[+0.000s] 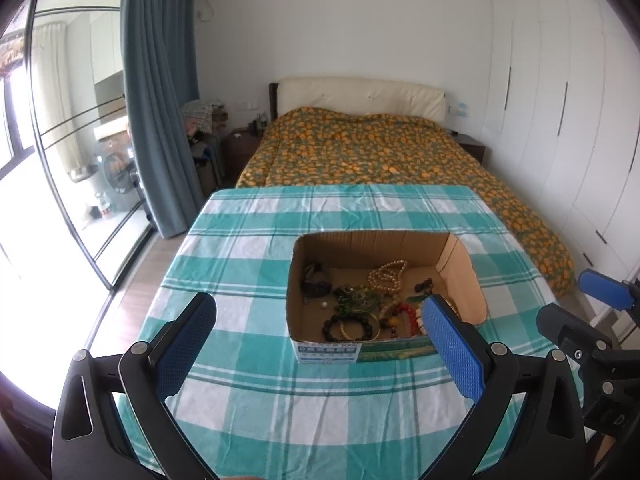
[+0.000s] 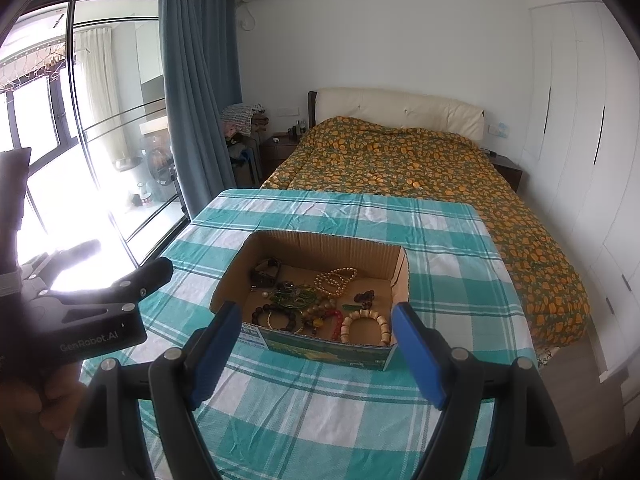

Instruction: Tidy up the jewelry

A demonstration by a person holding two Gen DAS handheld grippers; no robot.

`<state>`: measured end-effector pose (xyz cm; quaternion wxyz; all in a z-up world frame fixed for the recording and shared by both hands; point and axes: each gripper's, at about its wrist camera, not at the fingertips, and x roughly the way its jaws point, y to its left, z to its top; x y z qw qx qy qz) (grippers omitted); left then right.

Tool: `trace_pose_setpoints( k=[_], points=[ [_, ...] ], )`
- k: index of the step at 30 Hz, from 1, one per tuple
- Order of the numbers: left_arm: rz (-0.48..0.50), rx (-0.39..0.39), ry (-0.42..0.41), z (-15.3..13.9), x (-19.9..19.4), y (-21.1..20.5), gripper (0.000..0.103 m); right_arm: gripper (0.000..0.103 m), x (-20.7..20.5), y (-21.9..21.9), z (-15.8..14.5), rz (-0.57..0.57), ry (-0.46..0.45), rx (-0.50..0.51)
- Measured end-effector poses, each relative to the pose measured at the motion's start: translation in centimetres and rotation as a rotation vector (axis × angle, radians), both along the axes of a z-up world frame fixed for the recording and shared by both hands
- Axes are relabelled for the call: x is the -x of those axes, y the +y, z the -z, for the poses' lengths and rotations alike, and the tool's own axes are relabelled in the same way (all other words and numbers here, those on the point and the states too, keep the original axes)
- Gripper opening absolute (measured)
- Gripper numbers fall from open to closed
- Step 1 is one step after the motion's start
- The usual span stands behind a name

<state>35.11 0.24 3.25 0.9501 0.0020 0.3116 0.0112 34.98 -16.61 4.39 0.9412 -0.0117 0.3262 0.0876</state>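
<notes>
Bedroom, bed (image 1: 360, 148) behind; desk (image 1: 248, 360) under teal-checked cloth. 1 open cardboard box (image 1: 304, 280) at desk centre, holding tangled jewelry (image 1: 360, 300): pearl strand (image 1: 388, 276), dark bead bracelet (image 1: 348, 330), cream chunky bracelet (image 2: 366, 326). Left tool (image 1: 318, 354) and right tool (image 2: 316, 350): 2 units, both with jaws apart, empty, hovering just short of the box.

A teal-and-white checked cloth covers the tabletop (image 1: 248, 400). The brown cardboard box (image 1: 464, 280) carries a green and blue printed front. Inside lie a cream pearl necklace (image 1: 388, 276), a dark bead bracelet (image 1: 348, 328), green strands (image 2: 298, 296) and red beads (image 2: 335, 318). The bedspread (image 1: 372, 148) is green with orange spots; the curtain (image 1: 160, 92) is grey-blue.
</notes>
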Motion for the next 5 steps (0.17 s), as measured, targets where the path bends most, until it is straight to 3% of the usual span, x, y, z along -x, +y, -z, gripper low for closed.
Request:
trace_pose_setpoints(
  k=[5],
  points=[
    [0.021,-0.012,-0.006,0.17,0.15,-0.46,0.103,0.079,0.0,-0.21,0.19,0.002,0.005,-0.004]
  ],
)
